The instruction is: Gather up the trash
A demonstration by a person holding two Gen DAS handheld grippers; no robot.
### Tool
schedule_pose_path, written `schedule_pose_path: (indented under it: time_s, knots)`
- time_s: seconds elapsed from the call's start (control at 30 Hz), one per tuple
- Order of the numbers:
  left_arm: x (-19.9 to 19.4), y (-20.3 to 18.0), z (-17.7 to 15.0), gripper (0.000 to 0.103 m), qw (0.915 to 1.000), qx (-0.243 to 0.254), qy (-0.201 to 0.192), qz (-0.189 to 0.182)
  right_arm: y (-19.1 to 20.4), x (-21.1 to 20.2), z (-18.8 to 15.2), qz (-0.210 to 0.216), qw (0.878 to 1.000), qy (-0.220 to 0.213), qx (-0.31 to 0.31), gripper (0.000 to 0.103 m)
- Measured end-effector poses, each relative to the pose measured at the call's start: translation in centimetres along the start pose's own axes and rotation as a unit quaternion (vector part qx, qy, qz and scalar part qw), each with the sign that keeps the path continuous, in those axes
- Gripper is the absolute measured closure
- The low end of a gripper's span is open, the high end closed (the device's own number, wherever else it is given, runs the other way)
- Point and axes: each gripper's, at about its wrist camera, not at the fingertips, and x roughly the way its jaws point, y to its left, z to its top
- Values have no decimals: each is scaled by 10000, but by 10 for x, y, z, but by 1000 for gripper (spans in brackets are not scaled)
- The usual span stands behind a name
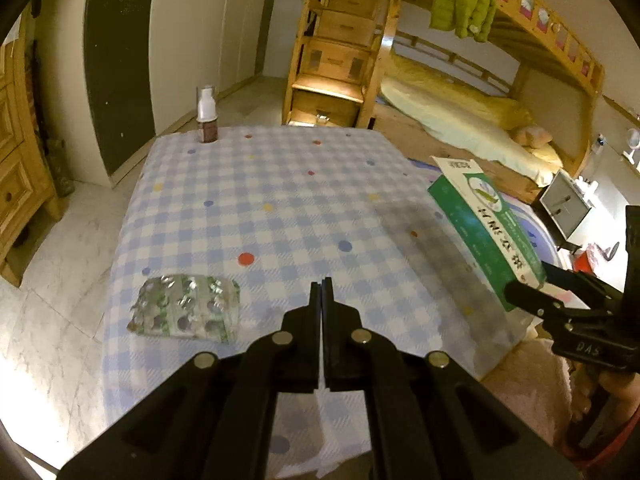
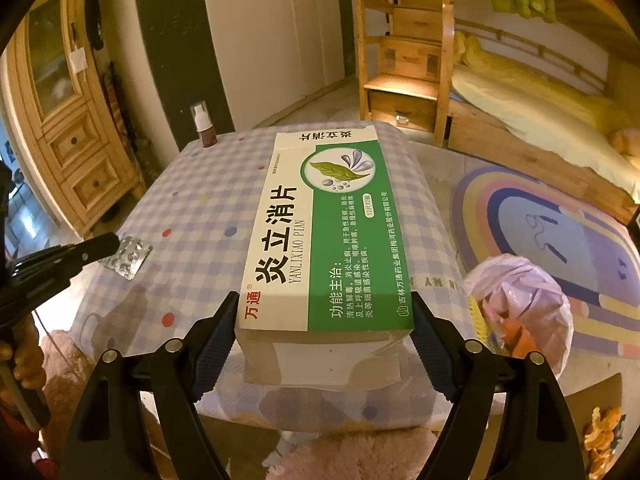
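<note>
Left tongs point(image 1: 321, 286) clenched, tips pressed together; a thin white sheet point(image 1: 320, 404) shows in the seam lower down between the fingers, can't tell what it is. They hover over the near part of the checked worktop point(image 1: 280, 184). Just left of the tips: crumpled blister pack point(image 1: 186, 308), lying flat on the cloth, not touching the tongs. Far ahead and left, at the worktop's back corner: small brown bottle with white pump top point(image 1: 207, 118), upright.

Right tongs point(image 2: 324, 320) grasping the green-and-white medicine box point(image 2: 320, 232) by its near end, one pad on each long side, jaws wide. Box points away from the tongs, printed face up, held clear above the cloth; its shadow falls on the cloth below it. End flap point(image 2: 324, 364) hangs open under the gripped end.

To the right of the right tongs, off the worktop edge: pale plastic bag point(image 2: 520, 308), mouth open, yellow and orange stuff inside. Further right and lower, orange peel point(image 2: 600, 436) on a brown surface. Beyond the bag, a striped round rug point(image 2: 560, 232) on the floor.

Left of the right tongs, the left tongs sit beside the blister pack. Hand point(image 2: 24, 360) on the left handle is partly visible at the frame edge.
</note>
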Motion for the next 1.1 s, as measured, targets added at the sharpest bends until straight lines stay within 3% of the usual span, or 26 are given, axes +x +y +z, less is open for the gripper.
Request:
schedule_pose_path:
  time_s: [0.1,0.17,0.23,0.33,0.37,0.47,0.57,0.7,0.83,1.0,1.07,1.1]
  knots:
    - [-2,3,-3,102,9999,-65,38,67,1,2,-3,31,10000,40,-4,22]
    - [-5,8,-5,92,9998,-171,34,99,3,3,-3,41,10000,80,-35,22]
    - [-13,12,-7,65,9993,-262,-32,251,5,4,-3,36,9999,82,-77,22]
    - [-23,22,-10,41,9975,-318,-184,611,10,5,-4,32,9998,90,-159,22]
    - [-23,26,-9,39,9966,-313,-207,737,12,6,-4,40,9998,94,-178,22]
    - [-14,40,-11,38,9917,-324,-50,1247,14,9,-3,67,9997,117,-202,22]
    - [3,55,-16,38,9890,-487,202,1382,16,11,-4,70,9996,143,-240,22]
    - [16,73,-19,38,9875,-714,344,1360,17,12,-4,47,9995,168,-268,22]
    - [29,85,-14,30,9870,-844,397,1311,18,14,-4,52,9993,180,-314,22]
    - [48,79,-12,30,9870,-635,560,1363,18,14,-3,63,9991,229,-338,22]
    - [52,74,-11,34,9883,-539,575,1308,17,14,-3,63,9991,230,-343,22]
    - [52,71,-10,43,9892,-480,553,1271,18,15,-3,62,9991,230,-340,22]
